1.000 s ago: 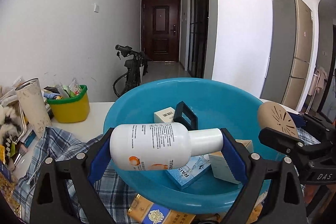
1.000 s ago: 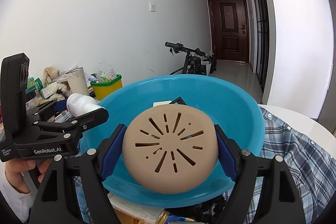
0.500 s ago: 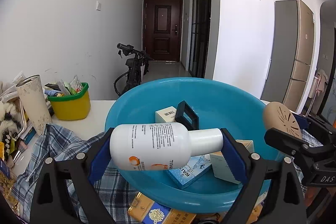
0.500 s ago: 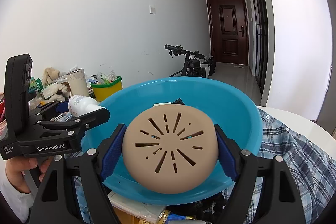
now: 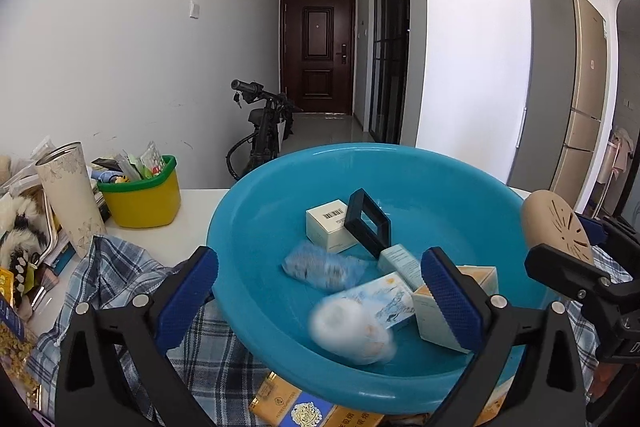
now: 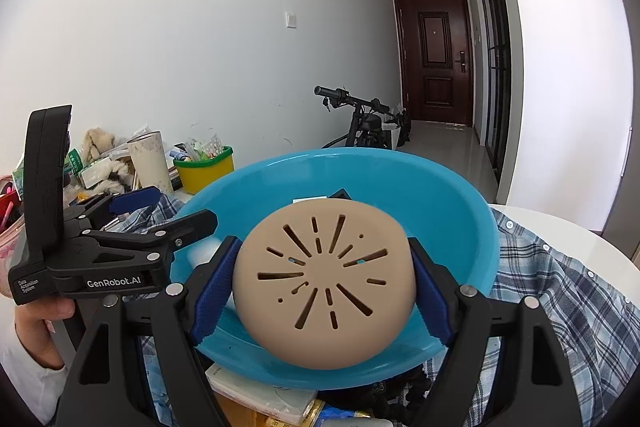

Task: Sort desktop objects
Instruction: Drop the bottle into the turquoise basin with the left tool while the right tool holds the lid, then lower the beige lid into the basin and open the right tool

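The white tabletop (image 5: 200, 203) carries everything here, with a blue plaid shirt (image 5: 120, 267) spread over it and a big blue basin (image 5: 256, 223) sitting on top of the shirt. In the right wrist view the same basin (image 6: 460, 211) fills the middle ground and the shirt (image 6: 560, 287) spills out to its right.

The left claw (image 5: 320, 291) hangs over the near rim of the basin with its blue pads spread wide apart and nothing between them. Below the gap, a white bottle (image 5: 352, 331) shows as a motion-blurred blob inside the basin, near the front wall. A second blurred, pale-blue patch (image 5: 324, 267) lies a little farther in; what it is cannot be made out.

The right claw (image 6: 324, 283) is clamped on a tan round slotted cover (image 6: 324, 283), a pad pressed to each side, held in front of the basin's near rim. From the left wrist view the cover (image 5: 556, 227) appears edge-on at the right, just beyond the basin's rim.

Resting in the basin are a cream box with a barcode (image 5: 328, 225), a black rectangular frame (image 5: 366, 223) leaning against it, a blue-and-white printed box (image 5: 384, 299) and an orange-topped carton (image 5: 440, 307).

Left of the basin stand a yellow bin with a green rim (image 5: 144, 199), stuffed with small packets, and a tall pale patterned tumbler (image 5: 70, 195). A gold and blue packet (image 5: 296, 403) pokes out from under the basin's front.
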Demonstrator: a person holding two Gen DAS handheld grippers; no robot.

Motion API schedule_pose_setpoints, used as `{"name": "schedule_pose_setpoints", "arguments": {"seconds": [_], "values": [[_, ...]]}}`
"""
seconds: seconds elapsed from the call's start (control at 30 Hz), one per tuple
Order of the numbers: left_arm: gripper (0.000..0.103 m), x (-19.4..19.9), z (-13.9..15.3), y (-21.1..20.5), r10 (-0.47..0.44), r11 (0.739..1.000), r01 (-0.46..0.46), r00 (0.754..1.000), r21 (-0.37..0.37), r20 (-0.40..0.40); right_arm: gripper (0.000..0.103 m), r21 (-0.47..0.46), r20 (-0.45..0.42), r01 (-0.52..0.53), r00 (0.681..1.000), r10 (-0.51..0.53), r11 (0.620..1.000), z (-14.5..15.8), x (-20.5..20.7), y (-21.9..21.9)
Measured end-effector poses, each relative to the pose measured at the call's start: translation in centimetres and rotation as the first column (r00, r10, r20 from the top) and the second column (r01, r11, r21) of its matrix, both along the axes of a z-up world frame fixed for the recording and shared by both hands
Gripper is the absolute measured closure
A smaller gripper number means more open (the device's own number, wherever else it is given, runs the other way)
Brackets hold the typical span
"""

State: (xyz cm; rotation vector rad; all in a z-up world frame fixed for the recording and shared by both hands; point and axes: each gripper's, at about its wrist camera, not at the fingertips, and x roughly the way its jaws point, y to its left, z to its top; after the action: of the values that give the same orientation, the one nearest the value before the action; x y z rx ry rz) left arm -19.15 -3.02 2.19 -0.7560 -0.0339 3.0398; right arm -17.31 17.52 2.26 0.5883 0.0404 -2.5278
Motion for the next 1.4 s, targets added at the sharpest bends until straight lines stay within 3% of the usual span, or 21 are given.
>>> {"name": "schedule_pose_setpoints", "arguments": {"seconds": [1.4], "values": [[0.000, 0.78, 0.10, -0.75, -0.004, 0.999, 0.004, 1.000, 0.052, -0.003, 0.024, 0.001, -0.008, 0.013, 1.000, -0.013, 1.000, -0.05, 0.06, 0.34]]}}
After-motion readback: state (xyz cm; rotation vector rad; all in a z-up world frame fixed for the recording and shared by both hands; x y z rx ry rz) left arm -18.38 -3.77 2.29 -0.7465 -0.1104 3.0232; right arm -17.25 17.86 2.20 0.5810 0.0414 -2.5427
